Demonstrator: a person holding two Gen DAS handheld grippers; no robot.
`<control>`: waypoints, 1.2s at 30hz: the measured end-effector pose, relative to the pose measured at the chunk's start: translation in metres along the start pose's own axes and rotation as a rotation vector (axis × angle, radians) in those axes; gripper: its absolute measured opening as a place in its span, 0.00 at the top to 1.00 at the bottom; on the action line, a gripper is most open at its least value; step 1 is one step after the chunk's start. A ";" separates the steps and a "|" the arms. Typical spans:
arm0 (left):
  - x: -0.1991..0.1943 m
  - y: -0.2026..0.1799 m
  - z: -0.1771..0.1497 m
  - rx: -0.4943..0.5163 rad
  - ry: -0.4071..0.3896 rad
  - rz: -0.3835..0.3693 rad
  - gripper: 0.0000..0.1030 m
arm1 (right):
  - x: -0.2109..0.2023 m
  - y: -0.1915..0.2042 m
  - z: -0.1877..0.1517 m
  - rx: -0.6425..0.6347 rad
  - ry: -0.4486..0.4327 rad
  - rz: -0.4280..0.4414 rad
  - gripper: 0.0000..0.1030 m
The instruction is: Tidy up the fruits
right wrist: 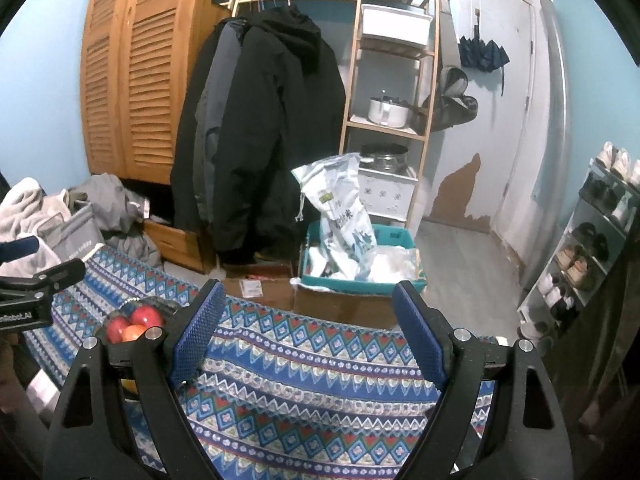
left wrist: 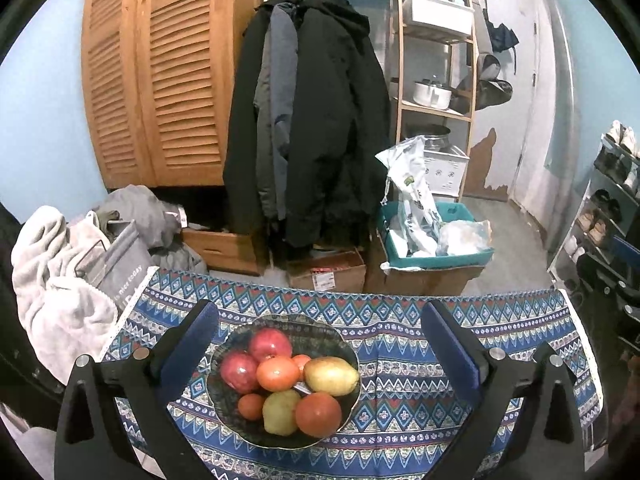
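Both grippers' fingers (left wrist: 192,344) released wide above patterned cloth (right wrist: 312,392), fruit bowl (left wrist: 352,404) mid-table.

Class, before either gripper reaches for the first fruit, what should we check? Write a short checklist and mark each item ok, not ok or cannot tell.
1. Left gripper open, holding nothing: ok.
2. Right gripper open, holding nothing: ok.
3. Bowl between the left gripper's fingers in the left wrist view: ok.
4. Top fruit, such as the yellow pear, unobstructed: ok.
5. Somewhere to put sorted fruit: cannot tell; only patterned tablecloth shows.
6. Bowl steady on the cloth: cannot tell.
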State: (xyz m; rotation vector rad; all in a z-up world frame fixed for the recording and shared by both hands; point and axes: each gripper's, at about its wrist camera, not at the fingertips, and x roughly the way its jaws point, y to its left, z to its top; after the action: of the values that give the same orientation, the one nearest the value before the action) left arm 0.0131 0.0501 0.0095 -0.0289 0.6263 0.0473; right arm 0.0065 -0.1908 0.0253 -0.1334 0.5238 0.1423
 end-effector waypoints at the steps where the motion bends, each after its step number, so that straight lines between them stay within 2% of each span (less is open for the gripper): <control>1: 0.001 -0.001 0.000 0.004 0.004 -0.002 0.01 | 0.001 -0.001 0.000 0.006 0.004 0.005 0.18; 36: -0.002 -0.006 -0.002 0.008 0.008 0.001 0.01 | 0.000 -0.007 -0.001 0.017 0.017 -0.008 0.18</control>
State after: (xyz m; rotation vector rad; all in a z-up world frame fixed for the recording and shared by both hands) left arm 0.0110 0.0443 0.0091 -0.0215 0.6349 0.0455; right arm 0.0074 -0.1978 0.0251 -0.1207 0.5415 0.1288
